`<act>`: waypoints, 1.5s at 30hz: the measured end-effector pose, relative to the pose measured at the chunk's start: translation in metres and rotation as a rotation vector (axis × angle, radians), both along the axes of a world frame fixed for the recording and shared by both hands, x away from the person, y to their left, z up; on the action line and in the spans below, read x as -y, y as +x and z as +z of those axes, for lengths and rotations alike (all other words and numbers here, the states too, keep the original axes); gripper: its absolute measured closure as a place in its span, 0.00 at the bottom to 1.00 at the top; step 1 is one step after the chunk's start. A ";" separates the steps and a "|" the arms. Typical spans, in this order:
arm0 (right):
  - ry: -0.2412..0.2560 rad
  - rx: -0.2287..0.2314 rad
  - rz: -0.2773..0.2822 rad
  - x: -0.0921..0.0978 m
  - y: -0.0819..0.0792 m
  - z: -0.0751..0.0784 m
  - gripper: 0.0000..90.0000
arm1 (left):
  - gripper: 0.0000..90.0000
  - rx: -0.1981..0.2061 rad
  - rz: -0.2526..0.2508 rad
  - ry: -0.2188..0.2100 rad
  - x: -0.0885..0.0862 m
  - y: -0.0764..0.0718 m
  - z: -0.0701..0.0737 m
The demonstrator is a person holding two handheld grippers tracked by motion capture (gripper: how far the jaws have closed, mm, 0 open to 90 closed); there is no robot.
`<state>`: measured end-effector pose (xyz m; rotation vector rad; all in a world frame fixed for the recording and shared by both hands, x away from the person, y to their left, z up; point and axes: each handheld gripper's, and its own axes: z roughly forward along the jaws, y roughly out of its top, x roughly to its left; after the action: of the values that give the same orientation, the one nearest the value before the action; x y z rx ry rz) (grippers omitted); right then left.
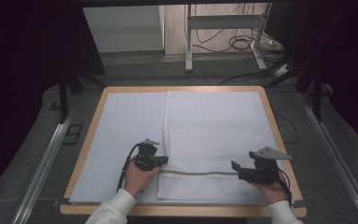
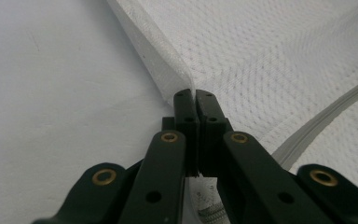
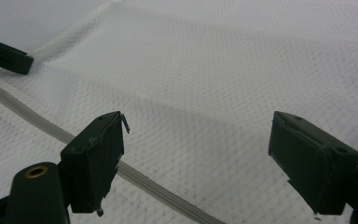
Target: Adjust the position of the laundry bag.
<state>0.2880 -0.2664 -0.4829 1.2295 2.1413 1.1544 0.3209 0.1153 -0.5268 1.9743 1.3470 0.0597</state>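
Left gripper (image 2: 196, 100) pinches the left edge of the white mesh laundry bag (image 1: 209, 135) beside its zipper (image 1: 200, 173); right gripper (image 3: 196, 158) hovers spread above the mesh near that zipper. Judging by this, the bag is being held for zipping; next, the right jaws need the slider. White-covered table (image 1: 121, 121), dim room, cables (image 1: 242, 42) behind.

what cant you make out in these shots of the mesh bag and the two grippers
- Zipper slider: in the left gripper view the shut left gripper covers the zipper's end.
- Whether the mesh bag holds anything: in the high view the weave is too fine to see through.
- Right gripper: its body is cut off by the bottom edge of the right gripper view.
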 end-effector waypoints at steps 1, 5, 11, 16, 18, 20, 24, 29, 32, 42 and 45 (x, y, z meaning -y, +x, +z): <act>0.000 0.000 0.000 0.000 0.000 0.000 0.19 | 0.99 -0.001 -0.003 -0.004 -0.001 0.000 0.001; -0.007 0.005 -0.026 0.007 0.002 0.004 0.20 | 1.00 0.001 0.000 -0.029 -0.003 0.000 0.003; -0.030 -0.030 -0.031 0.013 0.011 0.011 0.22 | 1.00 0.005 -0.007 -0.033 -0.004 -0.001 0.004; -0.034 -0.064 -0.033 0.020 0.018 0.012 0.22 | 1.00 0.006 -0.007 -0.034 -0.004 -0.001 0.004; -0.041 -0.088 -0.056 0.024 0.022 0.008 0.22 | 1.00 0.008 -0.010 -0.029 -0.003 -0.001 0.004; -0.048 -0.102 -0.069 0.026 0.024 0.004 0.23 | 1.00 0.009 -0.011 -0.032 -0.004 -0.001 0.005; -0.058 -0.114 -0.084 0.030 0.028 0.001 0.23 | 1.00 0.014 -0.009 -0.036 -0.004 -0.001 0.006; -0.060 -0.130 -0.107 0.035 0.033 -0.002 0.26 | 1.00 0.018 -0.010 -0.039 -0.004 -0.001 0.007; -0.066 -0.143 -0.114 0.037 0.037 -0.005 0.26 | 1.00 0.018 -0.011 -0.039 -0.005 -0.001 0.007; -0.031 -0.167 -0.154 0.053 0.055 0.010 0.32 | 1.00 0.026 -0.011 -0.058 -0.006 -0.001 0.008; -0.007 -0.174 -0.172 0.057 0.059 0.016 0.33 | 1.00 0.024 -0.011 -0.071 -0.008 -0.001 0.009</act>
<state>0.3472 -0.3235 -0.4669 1.5279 2.1090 0.9990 0.3202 0.1234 -0.5174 1.9161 1.3048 0.0296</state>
